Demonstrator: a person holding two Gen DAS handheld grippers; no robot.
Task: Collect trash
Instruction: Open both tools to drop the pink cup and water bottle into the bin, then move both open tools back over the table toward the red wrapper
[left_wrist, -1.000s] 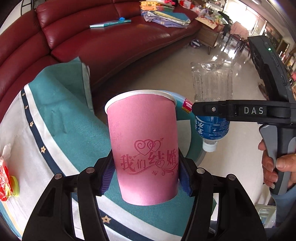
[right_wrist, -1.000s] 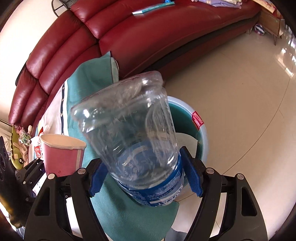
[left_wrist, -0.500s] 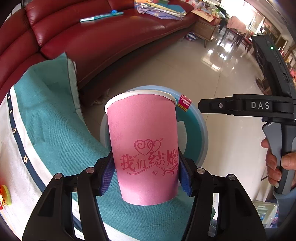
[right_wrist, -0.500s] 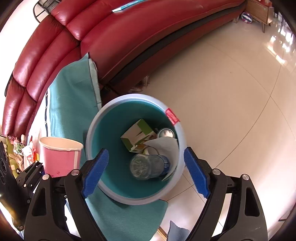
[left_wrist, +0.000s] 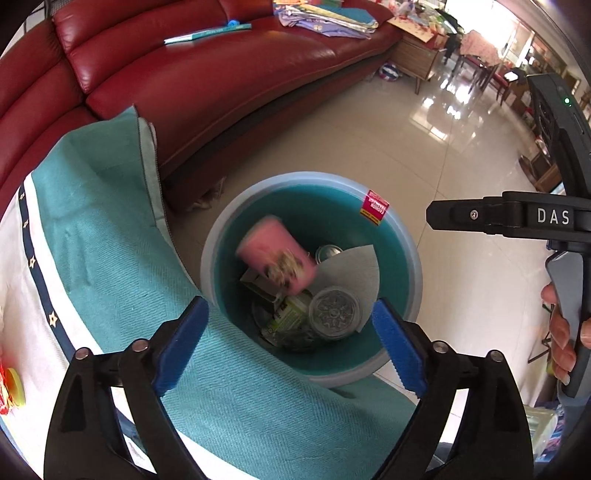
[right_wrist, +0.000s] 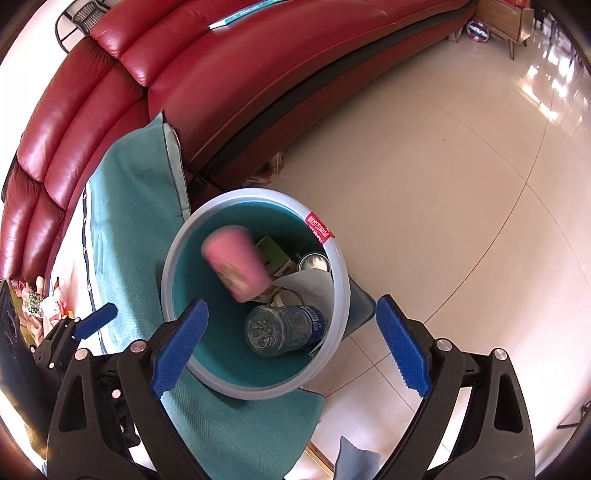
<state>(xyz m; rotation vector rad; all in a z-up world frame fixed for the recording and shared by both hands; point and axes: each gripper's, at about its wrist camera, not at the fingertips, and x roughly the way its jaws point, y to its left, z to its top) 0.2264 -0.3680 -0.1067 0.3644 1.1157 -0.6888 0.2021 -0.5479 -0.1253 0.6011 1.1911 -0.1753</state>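
Both the left gripper and right gripper, jaws just opened wide and holding nothing, hang over the bin beside the red sofa, where the blurred pink cup drops onto the bottle, can and paper, the teal cloth touching the rim.

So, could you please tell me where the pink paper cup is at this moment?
In both wrist views the pink paper cup is inside the teal bin, blurred, toward its left side, above the clear plastic bottle and beside the grey paper.
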